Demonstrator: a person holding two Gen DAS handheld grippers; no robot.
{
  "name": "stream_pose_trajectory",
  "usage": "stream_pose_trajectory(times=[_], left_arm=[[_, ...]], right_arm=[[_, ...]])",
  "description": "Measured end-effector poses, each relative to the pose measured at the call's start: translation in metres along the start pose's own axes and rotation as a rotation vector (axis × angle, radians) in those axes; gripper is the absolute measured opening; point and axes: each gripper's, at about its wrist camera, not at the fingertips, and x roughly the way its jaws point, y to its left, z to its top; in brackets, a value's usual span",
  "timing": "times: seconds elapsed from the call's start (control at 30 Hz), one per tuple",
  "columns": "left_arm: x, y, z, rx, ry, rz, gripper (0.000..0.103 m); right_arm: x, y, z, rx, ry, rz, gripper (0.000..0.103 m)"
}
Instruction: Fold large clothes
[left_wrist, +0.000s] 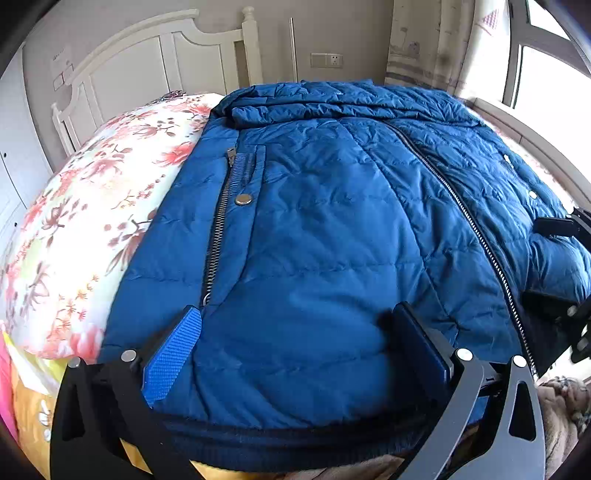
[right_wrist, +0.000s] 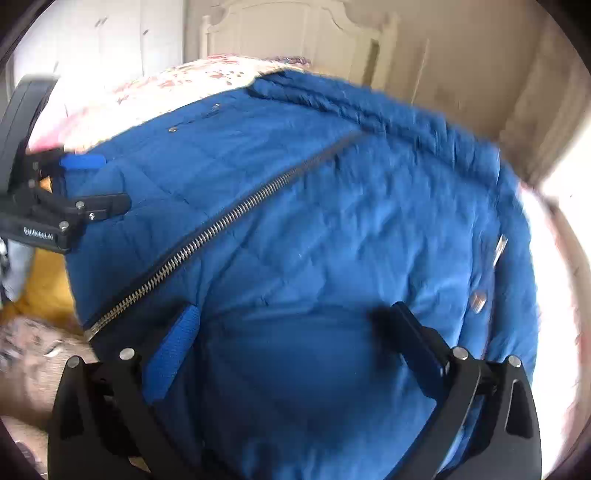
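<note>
a blue quilted jacket (left_wrist: 332, 229) lies spread front-up on a bed, its dark ribbed hem (left_wrist: 295, 443) nearest the cameras and its collar end bunched toward the headboard (left_wrist: 147, 48); the main zip (left_wrist: 476, 229) runs diagonally up the front, a pocket zip (left_wrist: 218, 225) sits on the left panel with a metal snap (left_wrist: 242, 200) just beside it; two more snaps show near the far right edge (left_wrist: 532, 194); under the jacket lies a floral quilt (left_wrist: 85, 206), pink and red on white, bare to the left of the jacket; yellow fabric (left_wrist: 29, 413) shows at the near left below the quilt

the left gripper (left_wrist: 295, 343) hangs over the hem of the left panel, jaws wide, a blue ribbed pad (left_wrist: 173, 354) on one finger and a dark pad on the other, the jacket bulging between them (whether the pads press the cloth i cannot tell); the right gripper (right_wrist: 295, 343) stands likewise over the right panel near the hem, jaws wide, nothing clamped; its view is blurred; in it the left gripper (right_wrist: 88, 184) shows at the left edge, fingers apart over the jacket's edge; in the left view the right gripper's black fingers (left_wrist: 554, 225) reach in over the right side of the jacket

behind the bed: a white headboard, a wall socket (left_wrist: 327, 60), a curtain (left_wrist: 424, 40) and a bright window (left_wrist: 546, 74)
</note>
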Motion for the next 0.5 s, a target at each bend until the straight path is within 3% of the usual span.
stream_pose_trajectory(times=[0.2,0.37,0.5], left_arm=[[-0.009,-0.006,-0.003,0.025,0.007,0.044,0.099],[-0.005,-0.005,-0.005,0.013,0.024,0.039,0.099],[-0.004,-0.005,-0.006,0.010,0.026,0.040,0.099]], right_arm=[[-0.030,-0.013,-0.015,-0.020,-0.016,-0.084,0.100],[-0.032,-0.048,-0.042,0.112,-0.006,-0.018,0.100],[-0.056,-0.049,-0.034,0.067,-0.025,-0.077,0.100]])
